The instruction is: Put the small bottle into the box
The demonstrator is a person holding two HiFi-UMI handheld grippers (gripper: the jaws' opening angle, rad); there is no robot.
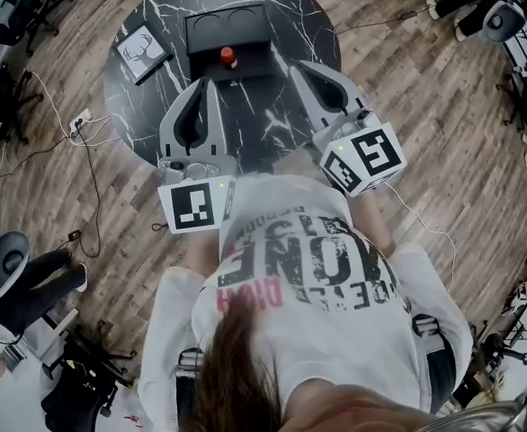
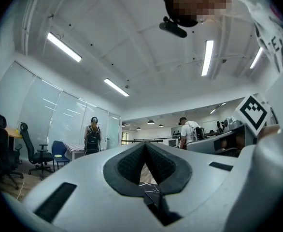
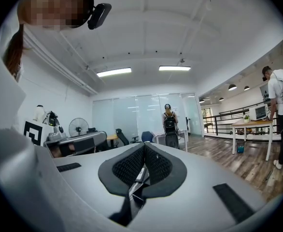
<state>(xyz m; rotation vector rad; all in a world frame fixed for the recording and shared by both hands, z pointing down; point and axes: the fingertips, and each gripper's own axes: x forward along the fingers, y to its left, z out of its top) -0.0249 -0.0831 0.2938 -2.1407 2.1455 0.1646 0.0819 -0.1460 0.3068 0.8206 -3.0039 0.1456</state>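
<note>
The left gripper (image 2: 145, 145) is keeping its jaws fully together: the two black ribbed pads (image 2: 129, 162) are meeting at their tips, and nothing is sitting between them. It is gripping nothing and touching nothing. Only a sliver of the black marble table (image 1: 286, 12) is showing through the narrow slot below the tips.

The right gripper (image 3: 144, 145) is doing the same. Its pads (image 3: 157, 166) are pressing tip to tip, with no object caught in them.

From the head view, both grippers are hovering above the near half of the round table and pointing away from the person (image 1: 308, 304) holding them. The left one is lying left of the table's middle and the right one to the right of it.

The small bottle (image 1: 228, 58), topped with a red cap, is standing upright at the near side of the black box (image 1: 200, 23), ahead of both grippers and between the lines they point along. Whether it is resting on the box's front part or just against it cannot be told. It is not sitting in the two round hollows at the box's far end. Neither gripper is touching it.

A grey card (image 1: 142, 52) bearing a white deer head is lying left of the box.

As for writing, each gripper's cube (image 1: 194, 205) is showing only a black-and-white square marker. The person's white shirt is carrying large dark and pink lettering, too warped and inverted to read reliably.
</note>
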